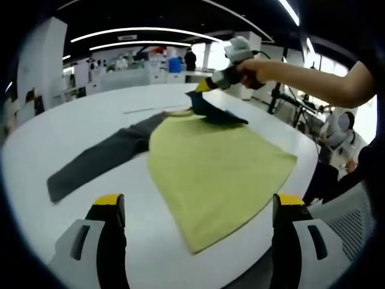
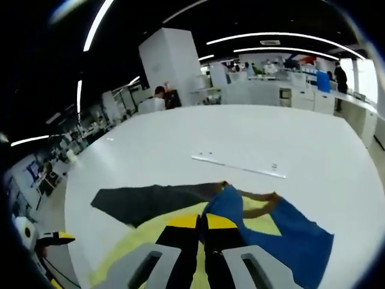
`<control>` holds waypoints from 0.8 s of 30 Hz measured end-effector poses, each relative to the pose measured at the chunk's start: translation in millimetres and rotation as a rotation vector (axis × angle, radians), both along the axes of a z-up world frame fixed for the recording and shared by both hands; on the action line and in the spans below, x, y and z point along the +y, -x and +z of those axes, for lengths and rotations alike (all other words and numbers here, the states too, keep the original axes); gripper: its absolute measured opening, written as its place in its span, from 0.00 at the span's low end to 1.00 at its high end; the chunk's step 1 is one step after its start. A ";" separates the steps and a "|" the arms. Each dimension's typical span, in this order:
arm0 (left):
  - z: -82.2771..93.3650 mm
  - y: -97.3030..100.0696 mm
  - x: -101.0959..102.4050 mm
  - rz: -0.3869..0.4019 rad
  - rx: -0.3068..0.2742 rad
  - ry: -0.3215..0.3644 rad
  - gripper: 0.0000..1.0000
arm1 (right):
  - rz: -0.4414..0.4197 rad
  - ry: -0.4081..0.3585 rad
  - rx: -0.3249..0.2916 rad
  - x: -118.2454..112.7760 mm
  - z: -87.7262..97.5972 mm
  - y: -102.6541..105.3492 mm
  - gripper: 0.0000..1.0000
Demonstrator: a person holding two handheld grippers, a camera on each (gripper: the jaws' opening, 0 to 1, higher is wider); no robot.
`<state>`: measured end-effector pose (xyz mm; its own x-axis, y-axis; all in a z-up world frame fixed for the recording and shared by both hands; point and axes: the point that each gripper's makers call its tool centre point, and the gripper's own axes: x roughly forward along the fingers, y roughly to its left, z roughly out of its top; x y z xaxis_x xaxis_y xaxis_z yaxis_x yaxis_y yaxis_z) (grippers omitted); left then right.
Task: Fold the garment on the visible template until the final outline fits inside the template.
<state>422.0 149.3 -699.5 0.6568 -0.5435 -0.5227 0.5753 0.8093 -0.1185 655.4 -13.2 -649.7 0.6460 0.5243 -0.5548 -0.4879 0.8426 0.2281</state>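
A dark garment [image 1: 96,159] lies on the white round table [image 1: 72,120], one long part stretched left off the yellow-green template [image 1: 216,168]. Its far end is lifted and shows blue [image 1: 219,113]. The right gripper [image 1: 207,87], held by a person's hand, is shut on that blue end. In the right gripper view the jaws [image 2: 202,224] are pressed together on the blue fabric [image 2: 295,238], with the dark part [image 2: 147,201] to the left and the template [image 2: 150,241] beneath. My left gripper [image 1: 198,205] hangs open above the table's near edge, holding nothing.
A thin metal strip [image 2: 240,167] lies on the table beyond the garment. A mesh chair [image 1: 355,226] and a seated person [image 1: 340,129] are off the table's right edge. Desks and people stand in the background. The left gripper [image 2: 42,241] shows at the lower left.
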 end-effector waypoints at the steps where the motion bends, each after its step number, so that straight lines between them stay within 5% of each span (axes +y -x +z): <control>1: -0.2 0.4 0.0 0.000 0.001 0.000 0.99 | 0.007 0.003 -0.002 1.7 -0.1 -2.3 0.00; 11: -2.7 4.0 -2.6 -0.003 0.007 0.005 0.99 | 0.082 0.021 -0.019 24.3 -1.4 -19.3 0.00; 24: -4.1 6.7 5.1 0.016 0.006 0.001 0.99 | 0.143 0.007 -0.029 59.9 -6.3 -10.7 0.00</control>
